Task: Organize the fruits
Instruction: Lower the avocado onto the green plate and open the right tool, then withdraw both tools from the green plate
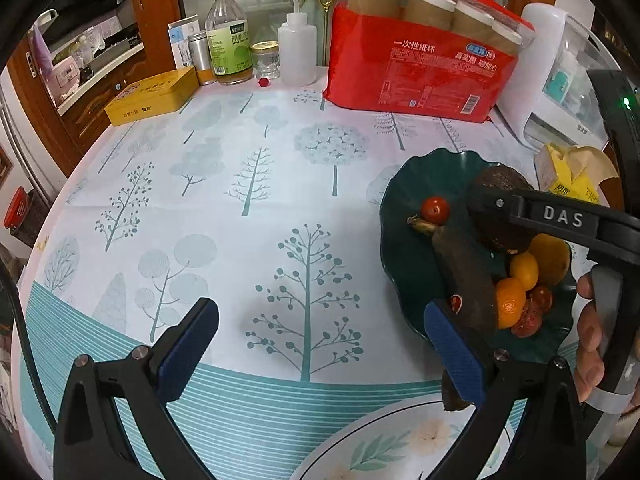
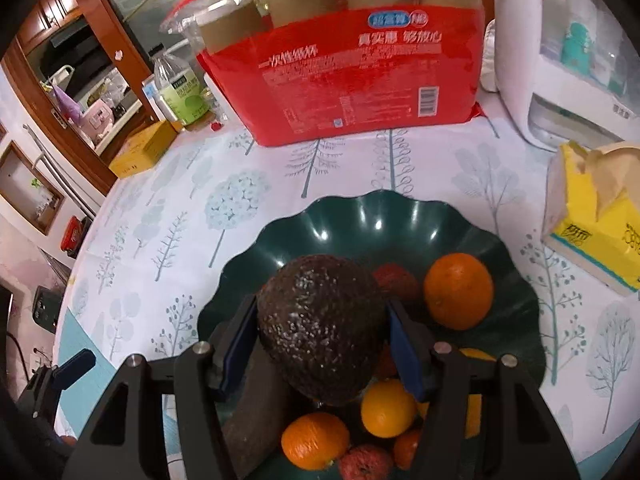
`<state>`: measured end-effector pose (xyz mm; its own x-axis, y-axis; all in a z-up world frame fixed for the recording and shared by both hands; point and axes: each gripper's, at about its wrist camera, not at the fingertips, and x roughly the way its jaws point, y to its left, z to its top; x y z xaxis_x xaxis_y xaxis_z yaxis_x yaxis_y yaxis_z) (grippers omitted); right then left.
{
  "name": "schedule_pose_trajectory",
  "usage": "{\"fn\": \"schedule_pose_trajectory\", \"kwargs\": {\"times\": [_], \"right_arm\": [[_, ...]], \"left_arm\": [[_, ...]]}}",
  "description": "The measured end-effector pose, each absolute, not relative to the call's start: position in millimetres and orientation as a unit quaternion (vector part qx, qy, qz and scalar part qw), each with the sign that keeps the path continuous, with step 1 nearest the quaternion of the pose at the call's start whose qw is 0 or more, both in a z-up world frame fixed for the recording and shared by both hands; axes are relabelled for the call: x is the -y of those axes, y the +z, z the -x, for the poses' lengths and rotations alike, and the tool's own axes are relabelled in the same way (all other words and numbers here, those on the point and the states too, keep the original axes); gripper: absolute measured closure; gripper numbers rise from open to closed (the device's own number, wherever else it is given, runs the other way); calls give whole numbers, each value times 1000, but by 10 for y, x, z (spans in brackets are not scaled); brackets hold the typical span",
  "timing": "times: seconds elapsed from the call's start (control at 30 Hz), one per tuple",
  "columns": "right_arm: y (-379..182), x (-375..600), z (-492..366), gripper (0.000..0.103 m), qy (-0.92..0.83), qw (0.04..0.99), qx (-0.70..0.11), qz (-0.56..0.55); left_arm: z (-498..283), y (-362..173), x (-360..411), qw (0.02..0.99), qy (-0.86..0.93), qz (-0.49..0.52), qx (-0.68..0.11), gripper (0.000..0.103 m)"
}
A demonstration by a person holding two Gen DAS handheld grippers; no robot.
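Note:
A dark green wavy plate [image 2: 360, 208] holds several fruits: oranges [image 2: 458, 290], a blackened banana [image 1: 468, 280], a cherry tomato [image 1: 435, 209] and small red fruits [image 2: 364, 464]. My right gripper [image 2: 322, 348] is shut on a dark bumpy avocado [image 2: 320, 328] over the plate, with a blue pad pressed on each side. The left wrist view shows the same avocado [image 1: 500, 200] in that gripper, above the plate [image 1: 404, 200]. My left gripper [image 1: 320, 348] is open over the tablecloth, left of the plate. Nothing lies between its blue fingers [image 1: 188, 344].
At the back of the table stand a red pack of paper cups [image 1: 420, 68], bottles [image 1: 230, 40] and a yellow tin [image 1: 154, 96]. A white appliance [image 2: 568, 92] and a yellow tissue box [image 2: 596, 216] sit at the right. A floral plate [image 1: 400, 440] lies at the near edge.

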<state>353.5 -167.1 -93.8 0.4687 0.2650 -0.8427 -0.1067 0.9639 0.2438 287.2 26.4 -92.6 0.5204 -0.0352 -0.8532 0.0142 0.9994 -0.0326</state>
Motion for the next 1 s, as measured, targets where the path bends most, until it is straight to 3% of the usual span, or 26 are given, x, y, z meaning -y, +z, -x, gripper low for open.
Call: {"fn": "schedule_pose_trajectory", "kwargs": {"times": [0.6, 1.0], "right_arm": [[-841, 1725, -3362, 40, 102, 865, -487, -69], [-415, 1983, -2415, 40, 84, 873, -477, -53]], "left_arm": [[-2796, -1009, -206, 865, -25, 24, -501, 1], [-2255, -515, -126, 871, -58, 48, -486, 1]]}}
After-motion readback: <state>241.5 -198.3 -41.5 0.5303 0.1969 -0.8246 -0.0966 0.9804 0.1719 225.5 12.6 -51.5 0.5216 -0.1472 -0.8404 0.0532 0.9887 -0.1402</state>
